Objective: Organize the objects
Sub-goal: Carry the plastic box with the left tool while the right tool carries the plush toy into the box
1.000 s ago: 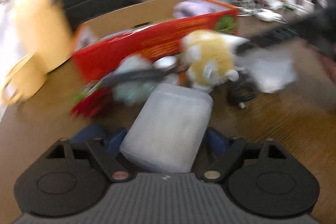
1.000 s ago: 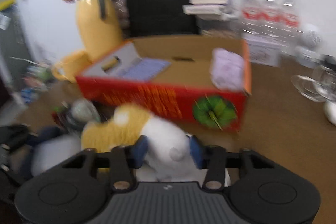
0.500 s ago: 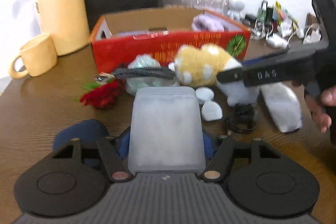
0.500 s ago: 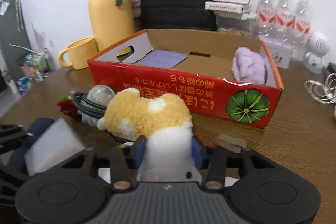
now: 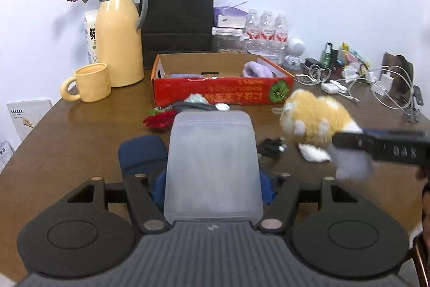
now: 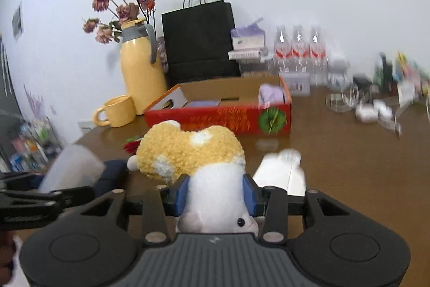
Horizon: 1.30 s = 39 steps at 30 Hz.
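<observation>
Plush toy (image 6: 188,149), yellow and white, is clamped by its white end between the blue pads (image 6: 180,194) of the right gripper (image 6: 215,195) and held above the wooden table (image 6: 349,166), in front of the red cardboard box (image 6: 220,117). The left gripper (image 5: 212,187) is closed on a frosted translucent container (image 5: 212,163), its blue fingers pressed to both sides, also in front of the box. From the left wrist view the toy (image 5: 314,123) hangs to the right of the container, near the box's front right corner. On the table just before the box lie a red artificial flower (image 5: 158,120) and a dark cord (image 5: 270,147). A purple cloth (image 5: 255,70) sits inside the box at its right end. Left of the box stand a yellow mug (image 5: 90,82) and a yellow thermos jug (image 5: 118,36); behind it stands a black paper bag (image 5: 177,12).
</observation>
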Each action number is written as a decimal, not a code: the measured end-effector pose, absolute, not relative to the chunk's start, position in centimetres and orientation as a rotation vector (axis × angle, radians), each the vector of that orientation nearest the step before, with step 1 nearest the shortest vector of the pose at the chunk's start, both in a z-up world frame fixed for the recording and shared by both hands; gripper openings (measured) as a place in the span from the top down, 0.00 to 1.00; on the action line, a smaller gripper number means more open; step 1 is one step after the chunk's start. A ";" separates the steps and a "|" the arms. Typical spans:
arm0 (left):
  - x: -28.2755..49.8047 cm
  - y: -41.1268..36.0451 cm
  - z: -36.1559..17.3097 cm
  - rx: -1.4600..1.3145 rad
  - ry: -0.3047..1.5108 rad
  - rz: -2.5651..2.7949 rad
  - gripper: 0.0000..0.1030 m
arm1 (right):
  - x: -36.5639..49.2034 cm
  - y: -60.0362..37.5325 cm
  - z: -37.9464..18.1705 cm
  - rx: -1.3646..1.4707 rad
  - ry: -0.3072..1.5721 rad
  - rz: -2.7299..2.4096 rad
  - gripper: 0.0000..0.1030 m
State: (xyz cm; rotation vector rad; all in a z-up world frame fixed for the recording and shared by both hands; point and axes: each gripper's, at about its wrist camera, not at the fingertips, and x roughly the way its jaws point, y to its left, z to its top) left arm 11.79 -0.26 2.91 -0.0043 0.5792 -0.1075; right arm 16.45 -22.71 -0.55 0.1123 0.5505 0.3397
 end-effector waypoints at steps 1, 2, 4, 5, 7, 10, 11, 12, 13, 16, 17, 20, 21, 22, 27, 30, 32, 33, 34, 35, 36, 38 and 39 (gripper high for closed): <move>11.4 -0.3 3.0 -0.004 0.581 -0.115 0.36 | 15.4 -23.0 -0.8 0.140 0.563 0.347 0.60; 11.1 -0.4 3.1 -0.002 0.577 -0.121 0.36 | 14.8 -23.1 -1.0 0.146 0.571 0.353 0.60; 10.9 -0.2 3.2 -0.002 0.566 -0.122 0.36 | 13.9 -23.4 -1.1 0.132 0.577 0.346 0.60; 11.1 0.0 3.3 -0.007 0.560 -0.120 0.36 | 13.6 -23.5 -0.9 0.119 0.578 0.336 0.60; 12.1 0.5 3.9 -0.016 0.547 -0.132 0.36 | 13.8 -23.6 -0.5 0.105 0.568 0.330 0.60; 15.8 1.7 5.9 -0.020 0.528 -0.154 0.37 | 15.3 -23.7 1.3 0.099 0.526 0.352 0.60; 17.7 2.2 7.0 -0.021 0.516 -0.153 0.37 | 16.5 -23.8 2.2 0.090 0.504 0.360 0.60; 19.9 2.5 8.2 -0.016 0.508 -0.155 0.36 | 17.9 -23.7 3.2 0.073 0.480 0.367 0.60; 22.6 2.7 9.4 -0.007 0.502 -0.158 0.36 | 19.4 -23.6 4.3 0.056 0.458 0.372 0.60; 31.7 2.6 11.8 0.022 0.536 -0.142 0.36 | 27.7 -22.9 7.7 0.066 0.456 0.379 0.60; 34.9 2.4 11.9 0.034 0.568 -0.144 0.36 | 31.2 -22.5 8.4 0.074 0.473 0.373 0.60; 45.8 2.4 9.6 0.042 0.707 -0.100 0.36 | 42.2 -20.2 8.2 0.067 0.558 0.307 0.59; 49.1 2.3 8.4 0.048 0.749 -0.080 0.36 | 45.6 -19.2 7.6 0.057 0.604 0.290 0.59; 51.8 2.2 7.3 0.065 0.779 -0.044 0.36 | 48.7 -18.3 6.7 0.052 0.647 0.266 0.59; 60.0 1.0 1.4 0.214 0.896 0.049 0.36 | 60.2 -14.3 -0.4 -0.020 0.857 0.132 0.59; 61.0 0.6 0.0 0.266 0.902 0.038 0.34 | 61.6 -14.0 -2.9 -0.014 0.889 0.121 0.54; 61.0 0.7 0.1 0.256 0.894 0.035 0.30 | 61.5 -13.8 -3.1 -0.039 0.884 0.126 0.50; 60.9 0.8 0.3 0.255 0.881 0.037 0.24 | 61.2 -13.5 -2.8 -0.070 0.865 0.131 0.48; 60.7 0.8 0.8 0.250 0.871 0.040 0.23 | 61.1 -13.6 -2.3 -0.087 0.842 0.124 0.44; 60.3 0.9 1.4 0.238 0.861 0.045 0.22 | 60.7 -13.7 -1.5 -0.093 0.821 0.119 0.40; 59.9 1.1 2.2 0.224 0.851 0.048 0.22 | 60.3 -13.9 -0.9 -0.088 0.814 0.121 0.38; 58.4 1.3 4.1 0.207 0.817 0.037 0.19 | 58.8 -14.7 1.0 -0.051 0.788 0.126 0.37; 57.4 1.4 5.2 0.198 0.800 0.039 0.14 | 58.0 -15.2 2.1 -0.038 0.771 0.129 0.37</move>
